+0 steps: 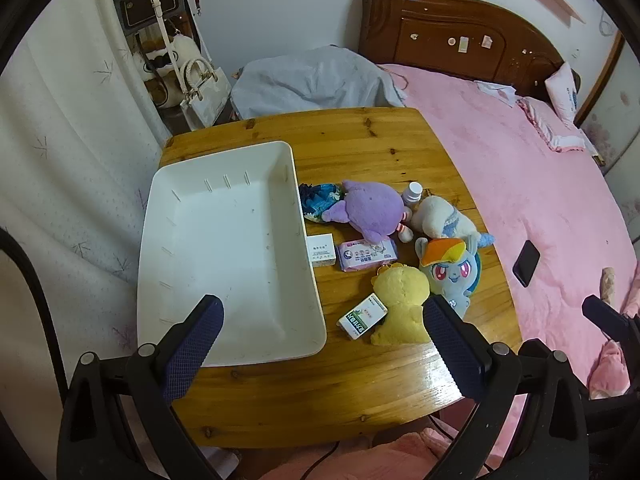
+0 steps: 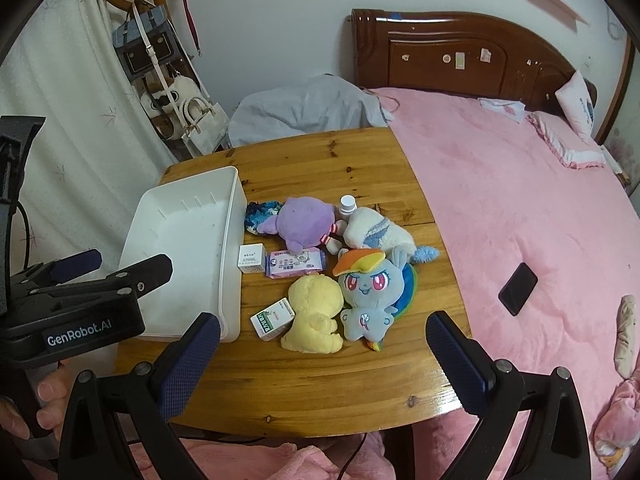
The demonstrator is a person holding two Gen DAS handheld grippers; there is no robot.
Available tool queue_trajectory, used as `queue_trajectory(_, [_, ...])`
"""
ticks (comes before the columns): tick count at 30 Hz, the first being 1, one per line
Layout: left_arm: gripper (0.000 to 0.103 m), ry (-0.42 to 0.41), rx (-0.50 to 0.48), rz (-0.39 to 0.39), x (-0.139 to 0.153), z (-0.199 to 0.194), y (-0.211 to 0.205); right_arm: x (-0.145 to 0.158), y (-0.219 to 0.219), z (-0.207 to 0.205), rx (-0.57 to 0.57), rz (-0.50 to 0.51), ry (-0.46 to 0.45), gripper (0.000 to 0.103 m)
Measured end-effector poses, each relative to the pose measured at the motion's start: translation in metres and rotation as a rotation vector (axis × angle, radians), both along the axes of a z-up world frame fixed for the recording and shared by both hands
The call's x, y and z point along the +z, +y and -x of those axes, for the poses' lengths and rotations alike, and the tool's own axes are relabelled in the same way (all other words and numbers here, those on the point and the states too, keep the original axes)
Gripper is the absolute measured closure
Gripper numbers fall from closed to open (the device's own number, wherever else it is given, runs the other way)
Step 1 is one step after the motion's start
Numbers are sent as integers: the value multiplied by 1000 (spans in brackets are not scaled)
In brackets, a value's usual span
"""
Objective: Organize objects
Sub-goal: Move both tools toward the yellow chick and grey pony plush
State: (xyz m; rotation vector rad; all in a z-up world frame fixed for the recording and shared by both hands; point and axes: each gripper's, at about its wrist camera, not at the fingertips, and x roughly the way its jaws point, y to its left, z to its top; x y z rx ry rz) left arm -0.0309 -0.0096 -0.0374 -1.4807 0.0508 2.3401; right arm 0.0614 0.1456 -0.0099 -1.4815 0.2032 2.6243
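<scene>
An empty white bin (image 1: 224, 248) (image 2: 184, 256) sits on the left of the wooden table (image 1: 360, 140). To its right lie a purple plush (image 1: 372, 210), a white plush (image 1: 440, 216), a blue pony plush (image 1: 452, 272) (image 2: 368, 292), a yellow plush (image 1: 400, 304) (image 2: 316, 312), a green-white box (image 1: 362, 316), a white box (image 1: 322, 250), a wipes pack (image 1: 366, 254), a white bottle (image 1: 412, 192) and a blue patterned pouch (image 1: 318, 200). My left gripper (image 1: 324, 344) is open over the bin's near edge. My right gripper (image 2: 324, 364) is open above the table's front.
A pink bed (image 2: 540, 220) borders the table's right, with a black phone (image 2: 518, 288) on it. A grey cloth bundle (image 1: 316, 80) lies behind the table. Bags (image 1: 160, 20) hang on a rack at the back left. A white curtain (image 1: 60, 160) hangs on the left.
</scene>
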Motion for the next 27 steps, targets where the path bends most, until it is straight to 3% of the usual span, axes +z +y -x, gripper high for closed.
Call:
queue_trajectory(12, [3,-58,117,-9,-1,5,43,-6,59,34,125,43,-16,0])
queue_trajectory(13, [3,-60,-41,-179,-1,5,45,-6,65,37,144,43,-15,0])
queue_trajectory(21, [3,-183,43,-148,-13,-9,78,-24,103,64,319,93,-46,7])
queue_trajectory(27, [3,-293,71,-110,-32,-20,94,-59,125,83,373,188,-156,11])
